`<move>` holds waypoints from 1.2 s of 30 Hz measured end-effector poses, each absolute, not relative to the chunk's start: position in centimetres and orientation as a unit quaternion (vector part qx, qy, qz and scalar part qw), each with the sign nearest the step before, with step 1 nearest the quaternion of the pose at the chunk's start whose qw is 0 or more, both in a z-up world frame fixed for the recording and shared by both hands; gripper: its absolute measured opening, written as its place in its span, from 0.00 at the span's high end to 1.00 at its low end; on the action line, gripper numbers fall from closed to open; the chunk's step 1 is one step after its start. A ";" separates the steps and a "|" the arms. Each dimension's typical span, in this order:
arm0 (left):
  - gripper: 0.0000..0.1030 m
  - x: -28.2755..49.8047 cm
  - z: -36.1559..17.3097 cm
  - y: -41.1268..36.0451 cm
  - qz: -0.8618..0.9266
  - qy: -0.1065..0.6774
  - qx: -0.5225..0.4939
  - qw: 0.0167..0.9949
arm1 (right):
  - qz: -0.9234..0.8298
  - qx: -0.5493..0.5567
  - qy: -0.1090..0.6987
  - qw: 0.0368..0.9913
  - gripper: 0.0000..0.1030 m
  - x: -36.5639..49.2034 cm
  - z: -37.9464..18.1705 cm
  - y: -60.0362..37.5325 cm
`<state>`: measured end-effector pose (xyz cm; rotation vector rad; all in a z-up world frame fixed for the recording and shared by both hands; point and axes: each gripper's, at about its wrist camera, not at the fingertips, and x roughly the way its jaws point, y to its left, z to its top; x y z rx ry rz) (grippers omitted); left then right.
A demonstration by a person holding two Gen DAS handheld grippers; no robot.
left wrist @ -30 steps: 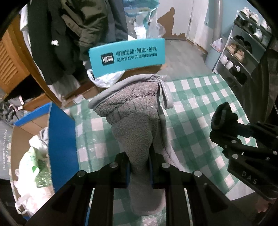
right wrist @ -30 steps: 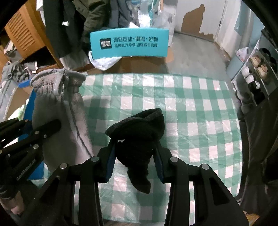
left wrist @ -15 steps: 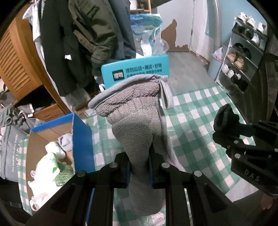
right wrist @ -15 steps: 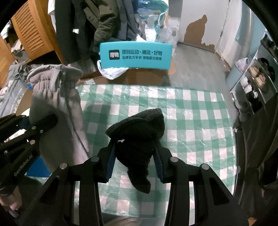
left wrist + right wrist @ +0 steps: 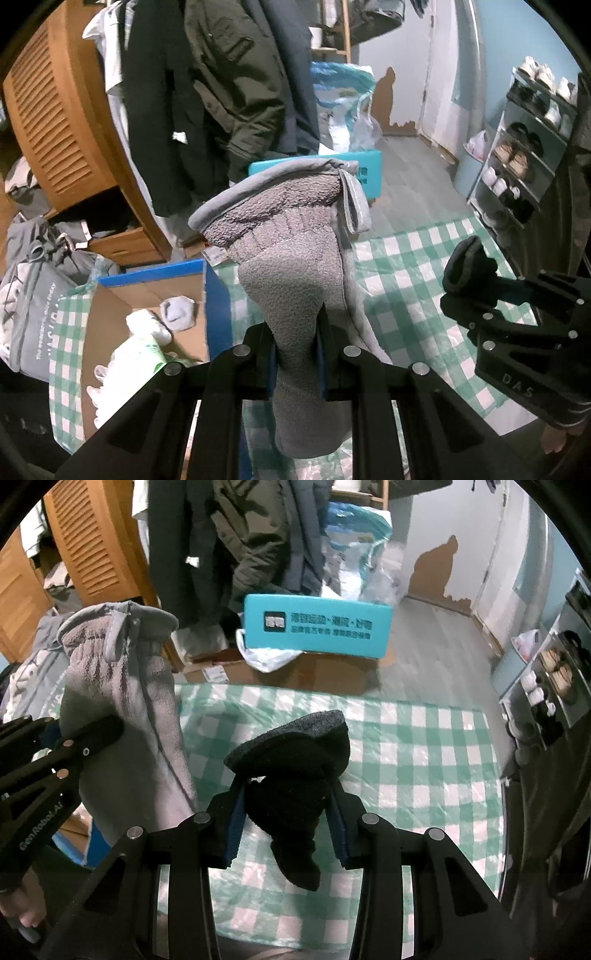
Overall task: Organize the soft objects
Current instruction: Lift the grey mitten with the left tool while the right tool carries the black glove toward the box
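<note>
My left gripper (image 5: 295, 325) is shut on a grey fleece glove (image 5: 291, 258), held up in the air above the green-checked table (image 5: 406, 258). The glove also shows at the left of the right wrist view (image 5: 122, 686). My right gripper (image 5: 286, 801) is shut on a black knitted glove (image 5: 295, 775), also lifted above the table (image 5: 424, 746). The right gripper with the black glove (image 5: 465, 266) shows at the right of the left wrist view.
An open cardboard box with a blue rim (image 5: 147, 314) holding white soft items stands at the table's left. A teal box (image 5: 317, 626) sits on cartons beyond the far edge. Coats (image 5: 229, 85) hang behind, a shoe rack (image 5: 532, 155) stands right.
Both grippers have risen and tilted up with their gloves still held. The table has dropped lower in view and more of the coats and room shows.
</note>
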<state>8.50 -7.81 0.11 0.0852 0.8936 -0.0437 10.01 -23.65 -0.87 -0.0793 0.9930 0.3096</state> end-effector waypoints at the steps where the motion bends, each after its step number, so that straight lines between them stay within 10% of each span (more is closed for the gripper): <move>1: 0.84 8.4 0.4 -7.4 -0.021 0.430 0.037 0.902 | 0.150 -0.039 0.473 0.867 0.63 10.0 -0.7 -23.3; 36: 0.84 6.0 0.0 11.0 0.121 0.432 -0.008 0.894 | 0.282 -0.091 0.483 0.824 0.63 11.0 -1.3 -3.9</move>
